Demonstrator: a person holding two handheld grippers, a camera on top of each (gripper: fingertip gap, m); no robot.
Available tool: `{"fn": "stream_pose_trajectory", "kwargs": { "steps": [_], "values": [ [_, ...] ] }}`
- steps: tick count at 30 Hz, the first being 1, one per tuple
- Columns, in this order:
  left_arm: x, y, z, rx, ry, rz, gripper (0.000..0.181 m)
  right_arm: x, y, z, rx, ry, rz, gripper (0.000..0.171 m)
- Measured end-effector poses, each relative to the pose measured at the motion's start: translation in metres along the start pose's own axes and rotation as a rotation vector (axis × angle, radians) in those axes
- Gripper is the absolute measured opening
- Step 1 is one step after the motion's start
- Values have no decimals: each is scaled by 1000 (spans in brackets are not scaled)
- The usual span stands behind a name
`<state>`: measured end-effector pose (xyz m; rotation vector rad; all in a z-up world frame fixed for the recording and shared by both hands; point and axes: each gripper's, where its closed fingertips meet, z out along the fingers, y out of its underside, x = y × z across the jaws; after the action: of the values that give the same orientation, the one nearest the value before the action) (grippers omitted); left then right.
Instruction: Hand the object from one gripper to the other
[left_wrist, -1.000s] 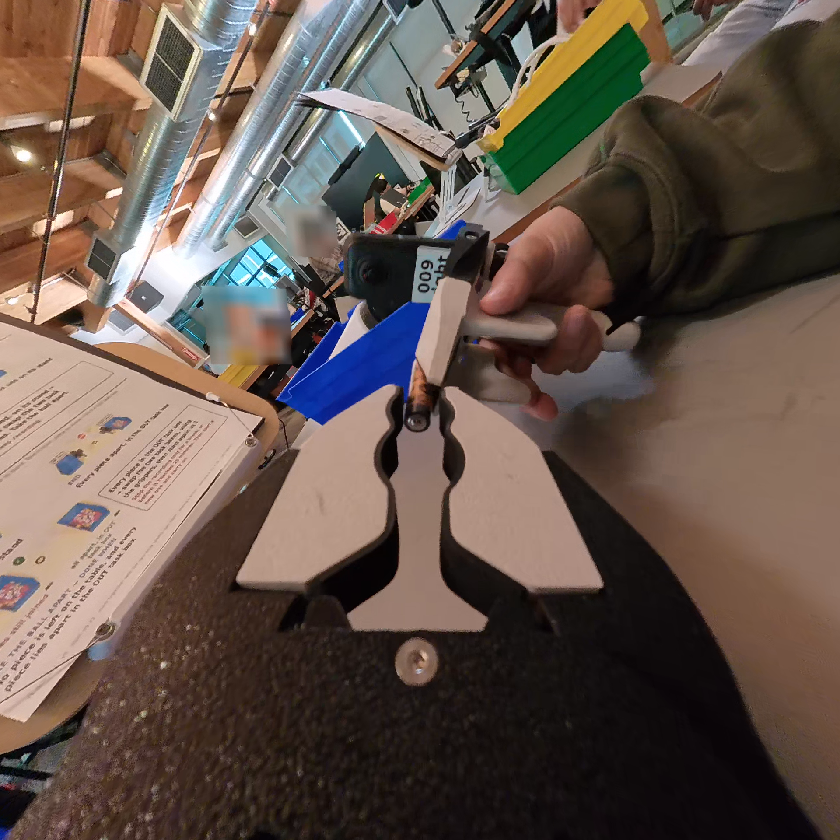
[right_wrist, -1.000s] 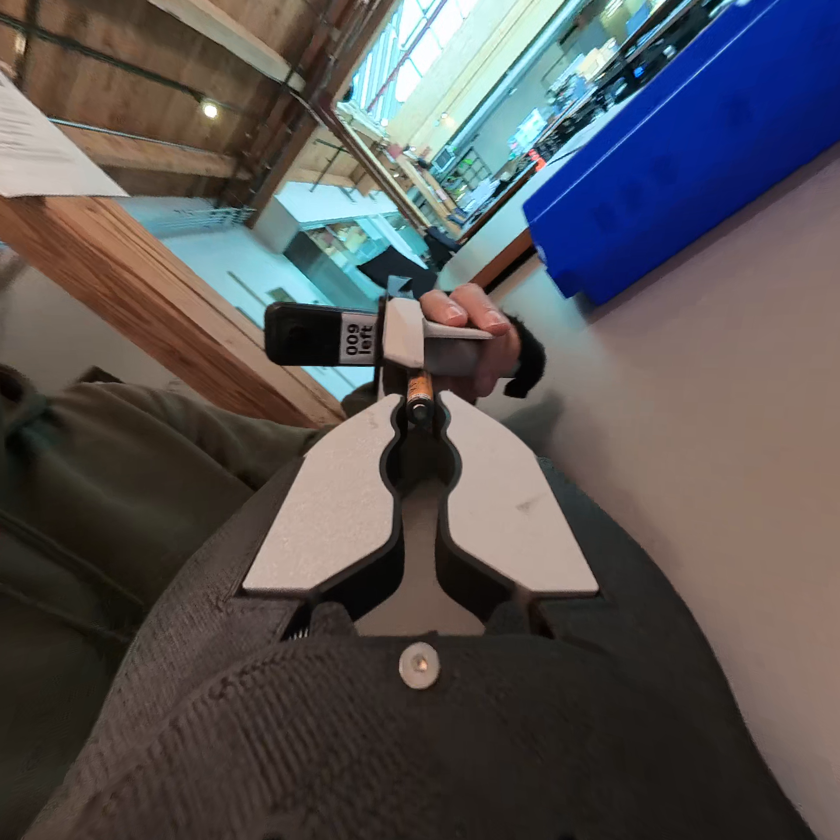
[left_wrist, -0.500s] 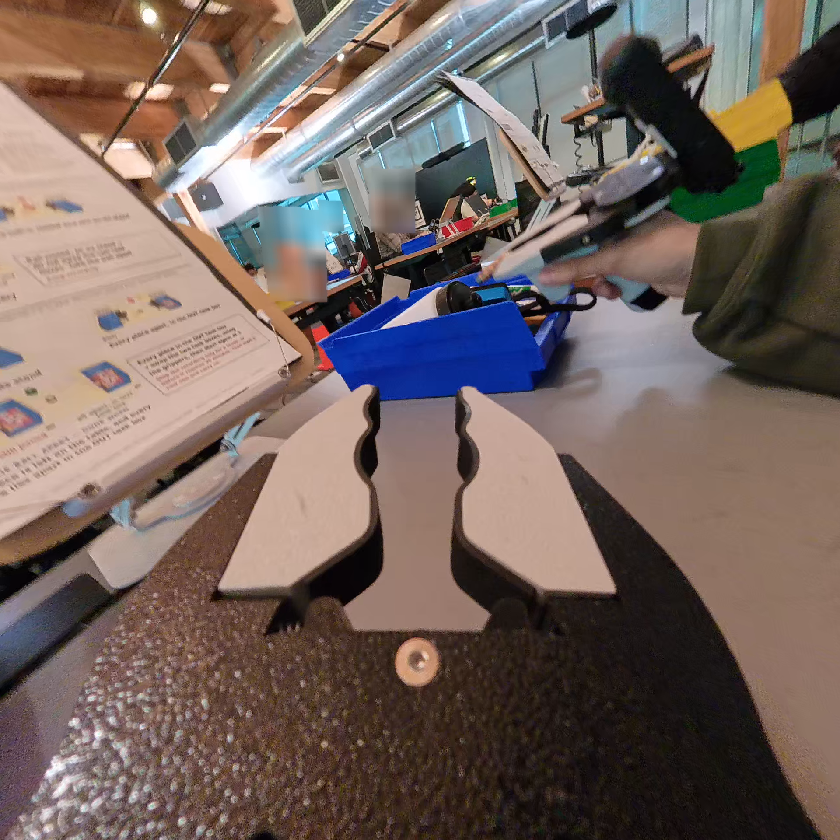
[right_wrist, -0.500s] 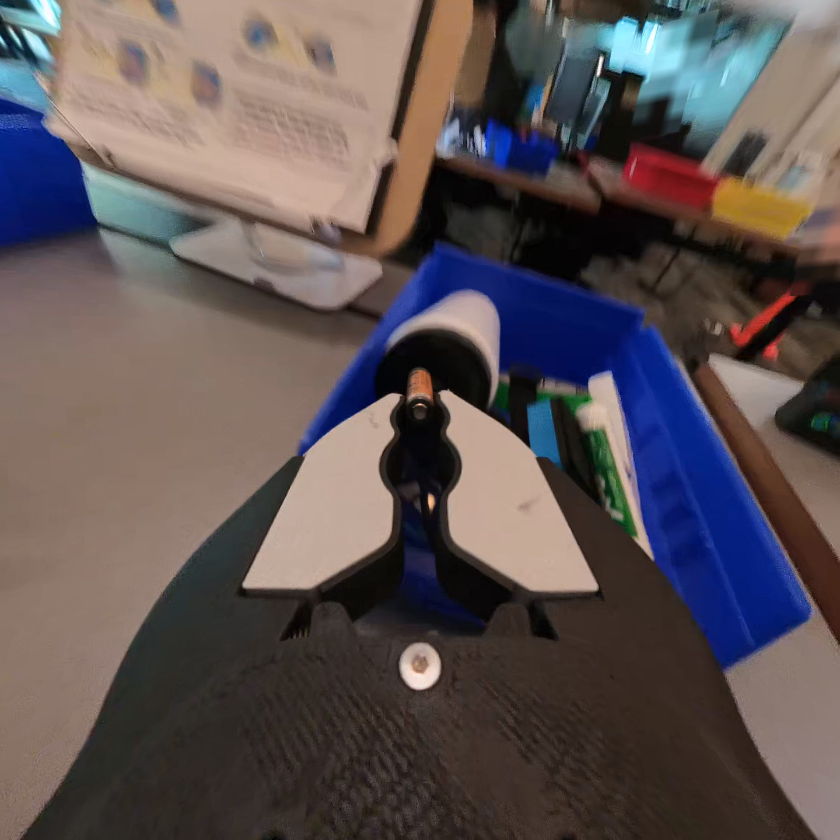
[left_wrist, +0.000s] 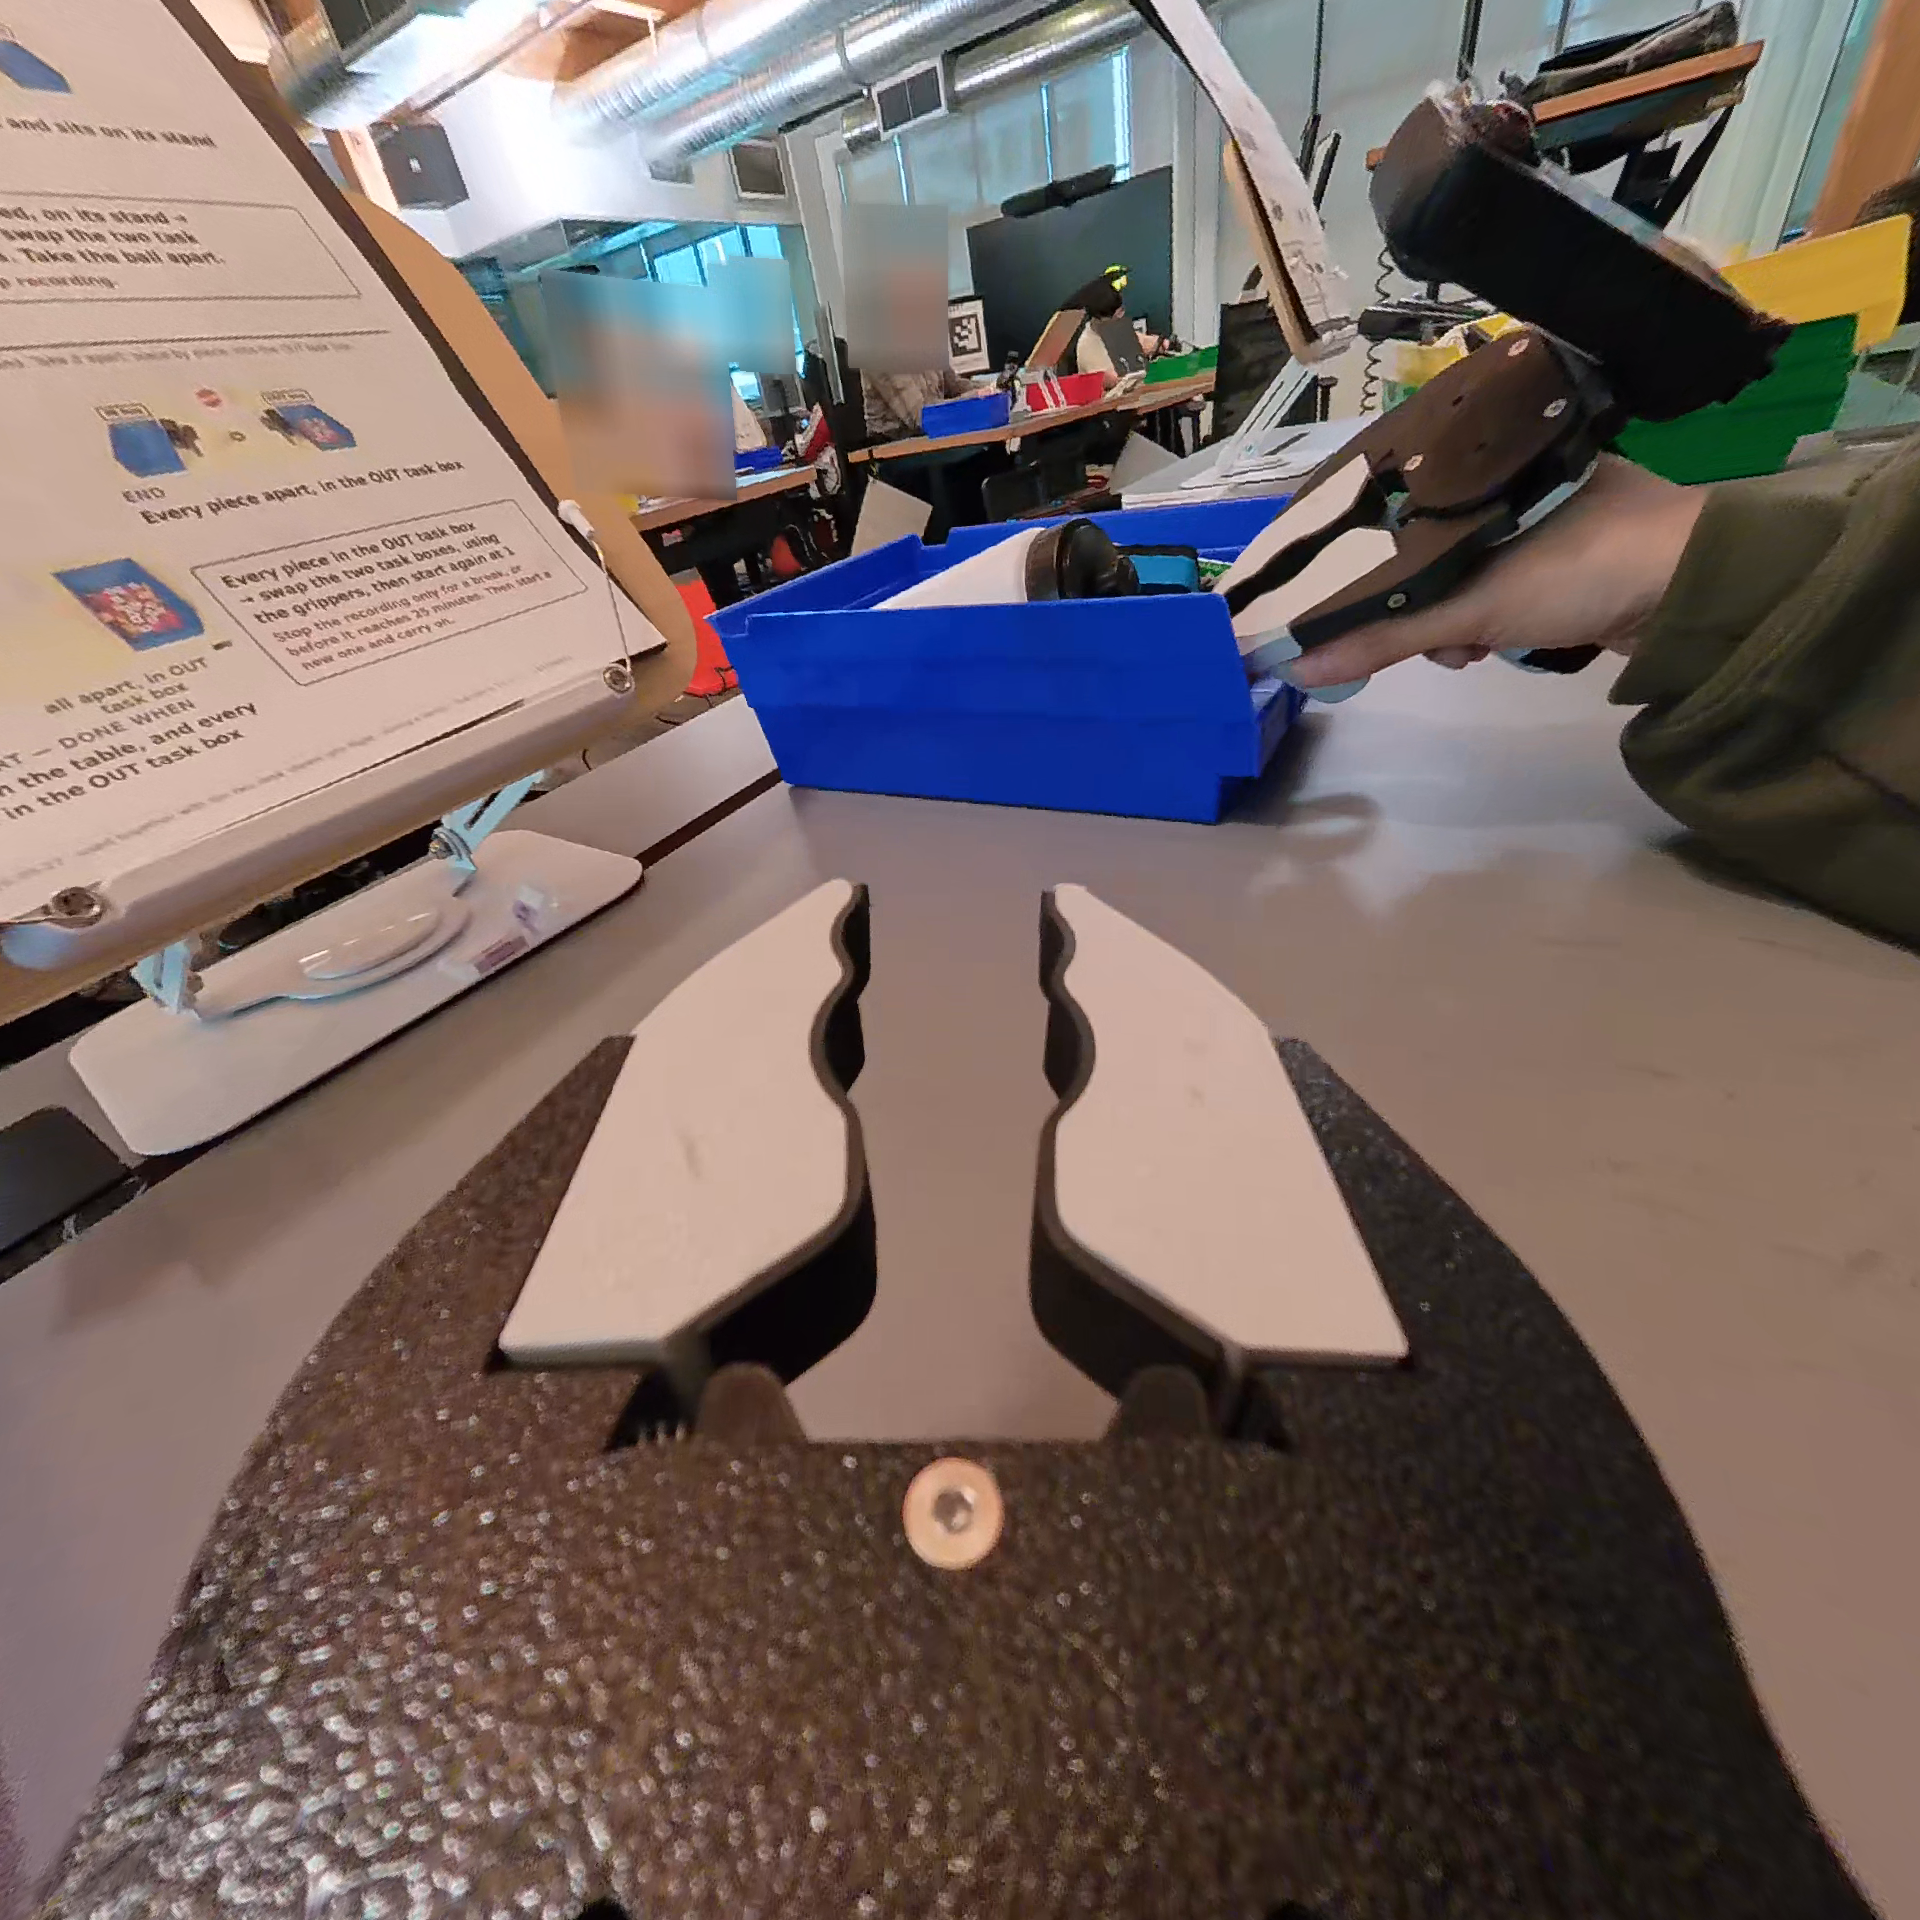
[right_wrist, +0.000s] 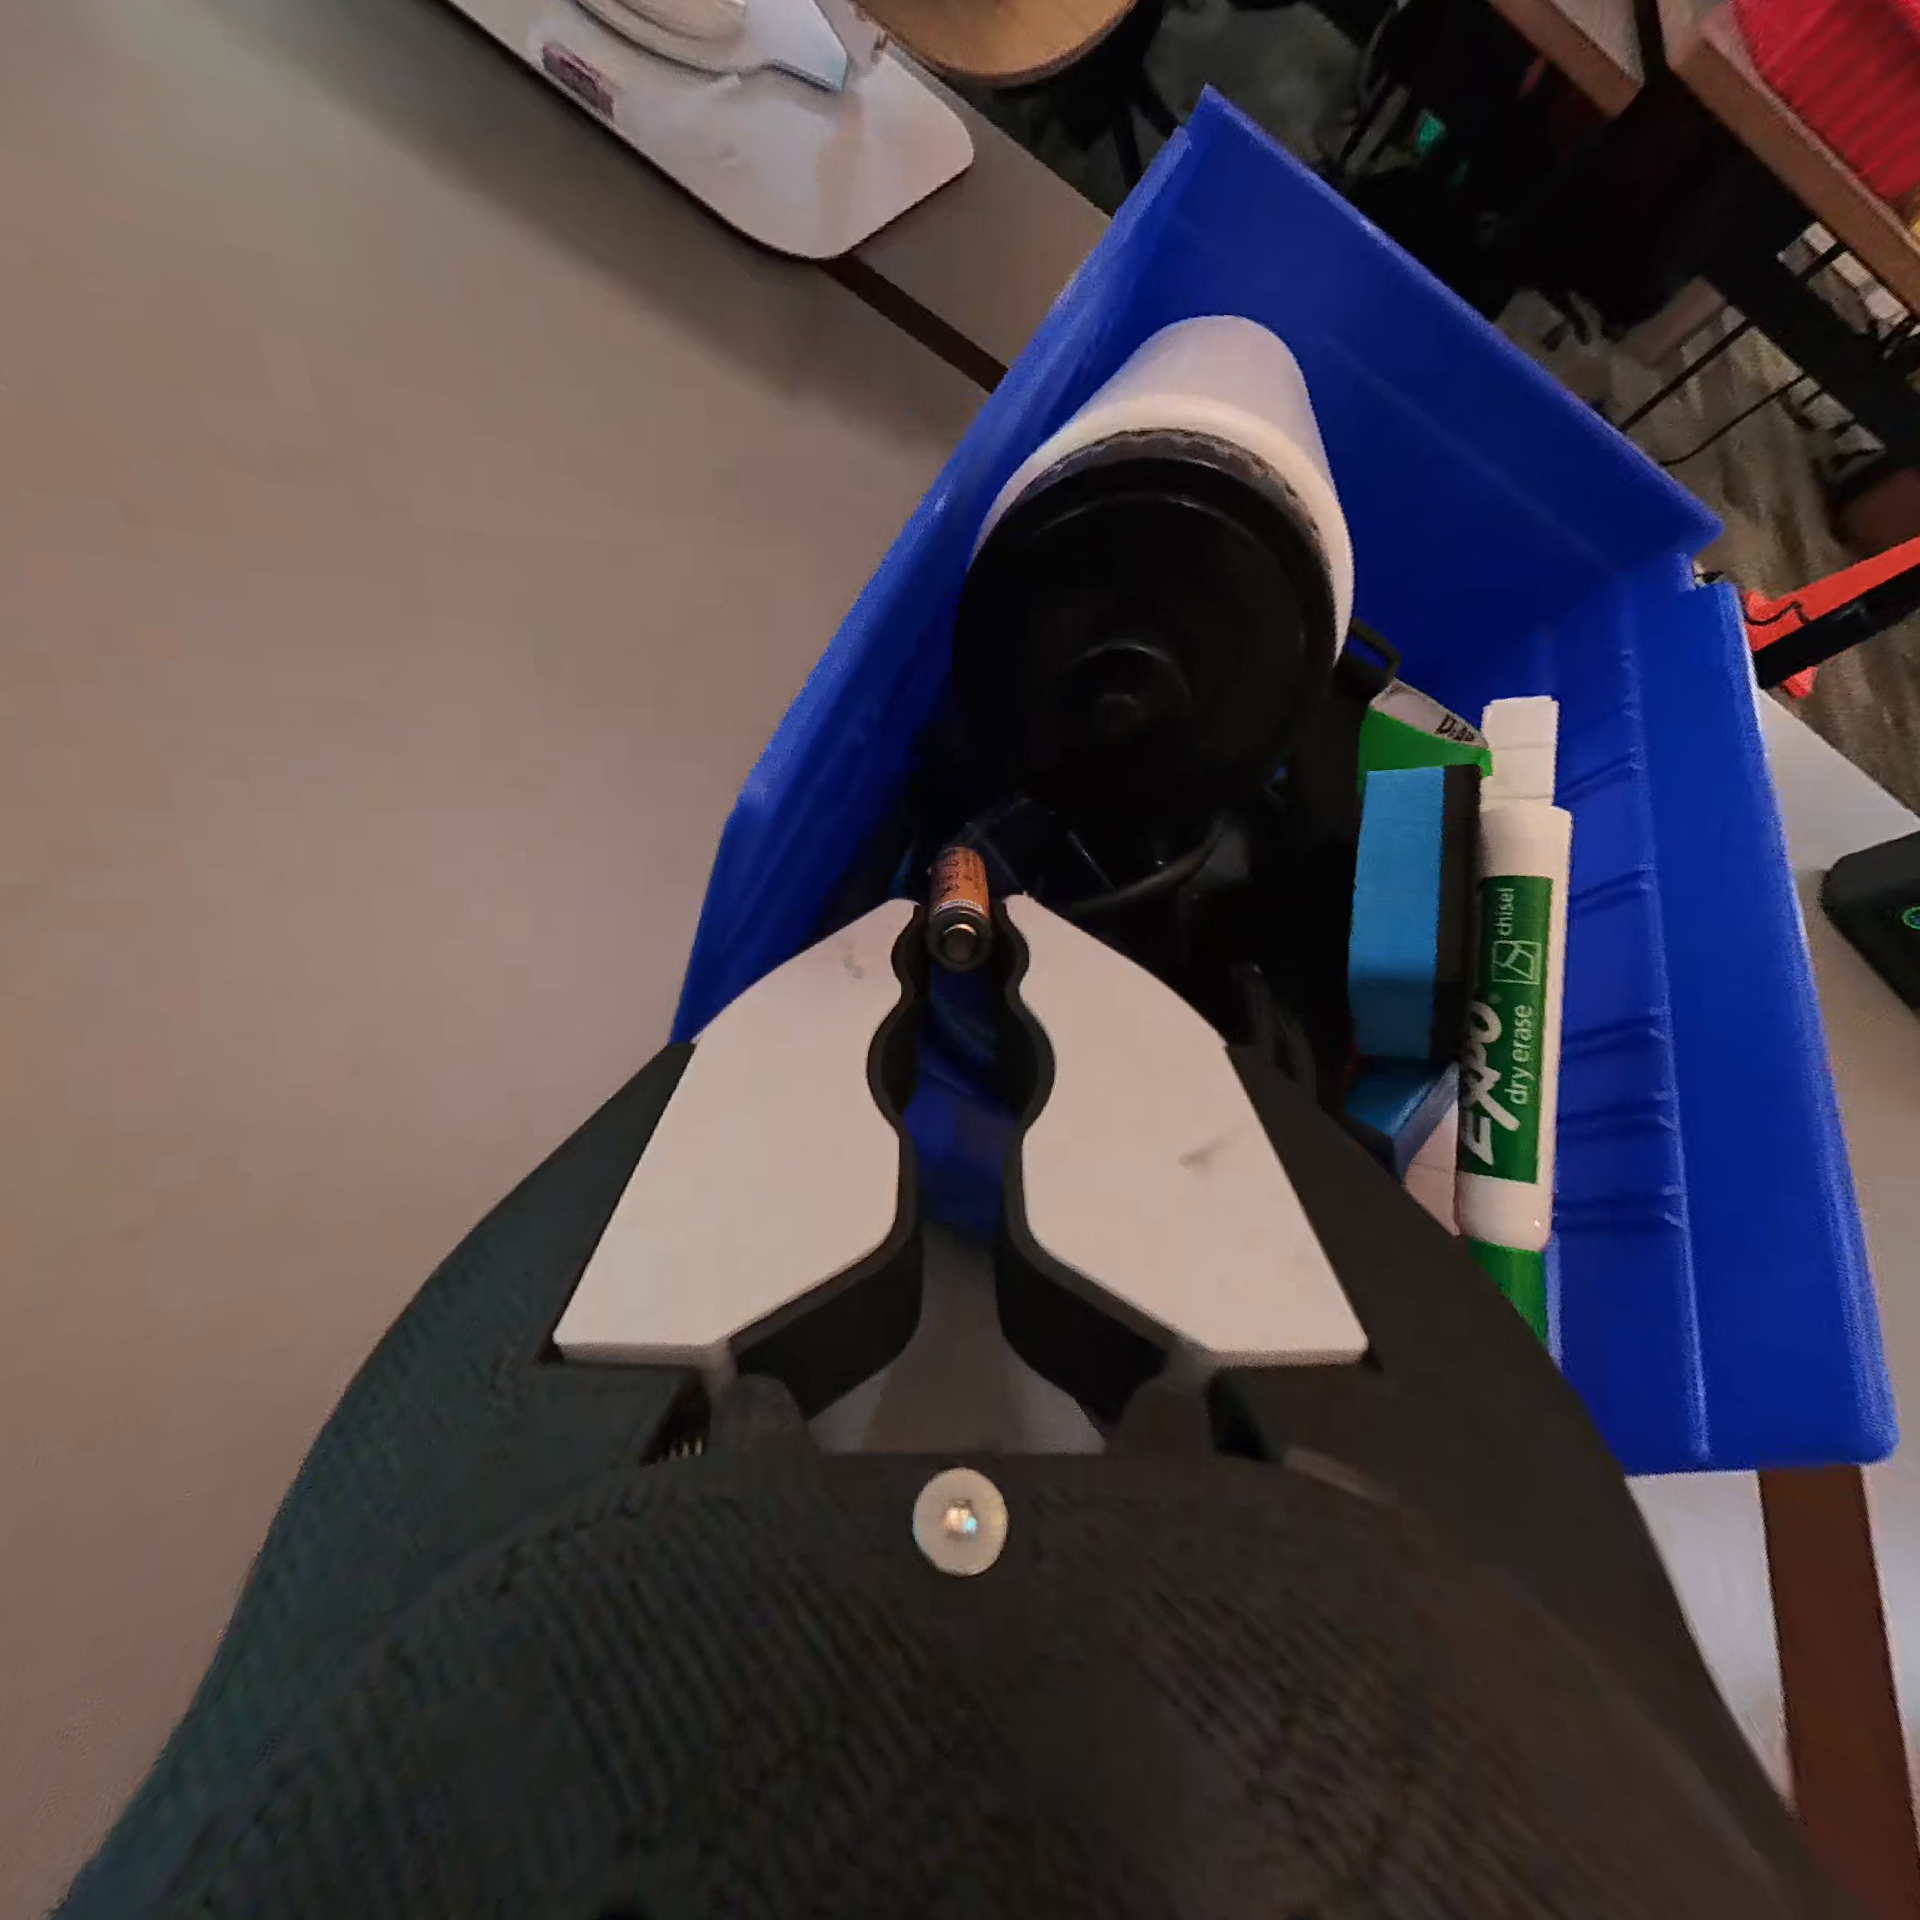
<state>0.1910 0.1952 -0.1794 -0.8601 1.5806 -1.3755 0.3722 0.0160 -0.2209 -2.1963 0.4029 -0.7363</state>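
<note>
Handover apparently done: battery pinched at the tips of the right tongs over the blue bin, left tongs spread and empty above the table; next, probably lowering and releasing into the bin.

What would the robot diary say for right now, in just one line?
left claw: open, empty | right claw: shut on battery | battery: above blue bin | handover: done

My right gripper hangs over the bin on the table, battery at its tips; my left gripper sits before it, the stand to its left.
</note>
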Motion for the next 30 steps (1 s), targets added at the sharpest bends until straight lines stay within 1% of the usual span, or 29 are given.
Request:
{"fn": "stream_pose_trajectory", "kwargs": {
  "steps": [3,5,6,8,13,14,16,18,21,23,25,27,28,30],
  "values": [
    [2,2,1,-7,25,-42,31,0,1,3,9,8,22,11],
    [2,4,1,-11,26,-44,31,2,-3,4,46,28,28,11],
    [1,4,1,-12,20,-40,31,3,-6,3,69,28,36,15],
    [1,3,1,-8,16,-34,31,6,-10,2,107,46,64,29],
    [4,6,2,-26,39,-47,31,15,-12,-3,154,71,89,56],
    [5,6,2,-31,41,-50,31,20,-16,-8,192,91,93,58],
    [5,6,3,-43,40,-67,32,34,-29,-25,319,150,93,60],
    [4,6,4,-54,30,-79,33,58,-34,-45,420,270,127,64],
    [7,14,10,-105,9,-119,37,93,-25,-68,462,487,114,79],
    [11,20,22,-166,-36,-195,39,108,-14,-74,419,604,62,82],
    [23,24,43,-262,-35,-291,44,115,-5,-71,363,647,53,90],
    [40,17,70,-337,-10,-339,59,119,-2,-70,360,658,95,95],
    [45,10,85,-351,-17,-358,68,120,-2,-71,379,663,122,94],
    [55,-11,118,-329,-44,-426,84,126,0,-77,416,689,173,94]
  ]
}}
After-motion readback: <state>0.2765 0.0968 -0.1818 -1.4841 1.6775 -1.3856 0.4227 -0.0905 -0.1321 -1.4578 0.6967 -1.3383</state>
